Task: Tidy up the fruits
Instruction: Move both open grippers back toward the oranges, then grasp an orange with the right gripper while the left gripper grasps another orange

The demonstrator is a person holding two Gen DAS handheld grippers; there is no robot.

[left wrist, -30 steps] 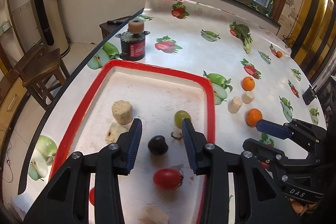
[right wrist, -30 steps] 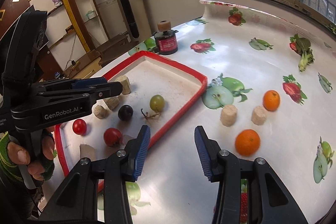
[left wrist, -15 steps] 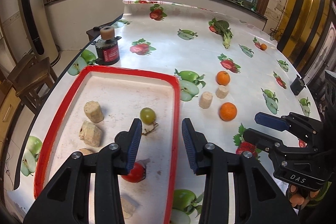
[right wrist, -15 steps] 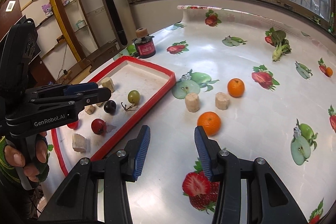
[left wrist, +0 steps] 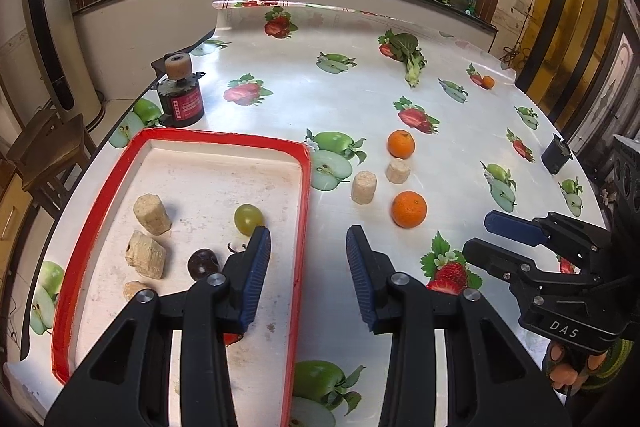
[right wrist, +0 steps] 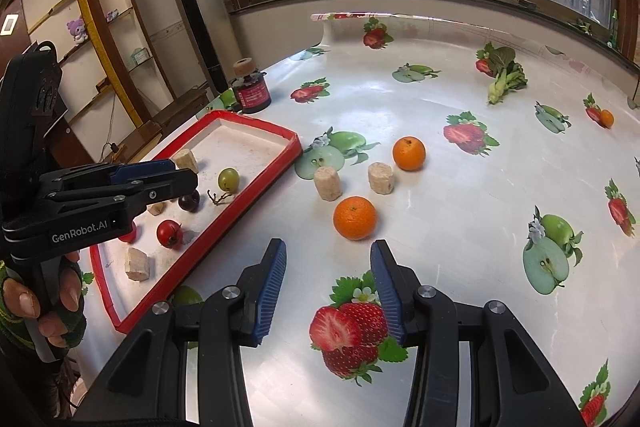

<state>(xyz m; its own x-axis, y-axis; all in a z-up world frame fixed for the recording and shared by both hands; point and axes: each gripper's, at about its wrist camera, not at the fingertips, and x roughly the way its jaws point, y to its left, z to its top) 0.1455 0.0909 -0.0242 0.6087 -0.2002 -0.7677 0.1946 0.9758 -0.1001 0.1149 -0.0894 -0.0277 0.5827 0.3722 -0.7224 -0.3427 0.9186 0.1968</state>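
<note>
I have my right gripper [right wrist: 328, 289] spread wide and empty, hovering low over the printed tablecloth [right wrist: 460, 219], and dead ahead of it, just beyond the fingertips, sits the near orange [right wrist: 355, 218]. That looks like my target, so I line up on it: it lies a touch left of my centreline, and I want it squarely between the blue pads [right wrist: 273, 287] before I close. Further ahead and slightly right is the far orange [right wrist: 409, 153], with two cork-like chunks [right wrist: 328, 183] standing between the pair, well clear of my approach. An orange is round and will roll, so I plan to come in level, straddle its widest part and squeeze gently, not nudge it with one finger first. My left gripper [left wrist: 308, 273] is also parted and carrying nothing, parked over the right-hand rim of the red tray [left wrist: 306, 211]; its left finger hangs above the tray floor, its right finger over the cloth. Just ahead-left of it in the tray are the green grape [left wrist: 249, 219] and the dark grape [left wrist: 203, 263], with the red tomato [right wrist: 169, 233] nearer my hand. I judge the tray is where the oranges belong, so I leave open floor ahead of the grape for the drop.
</note>
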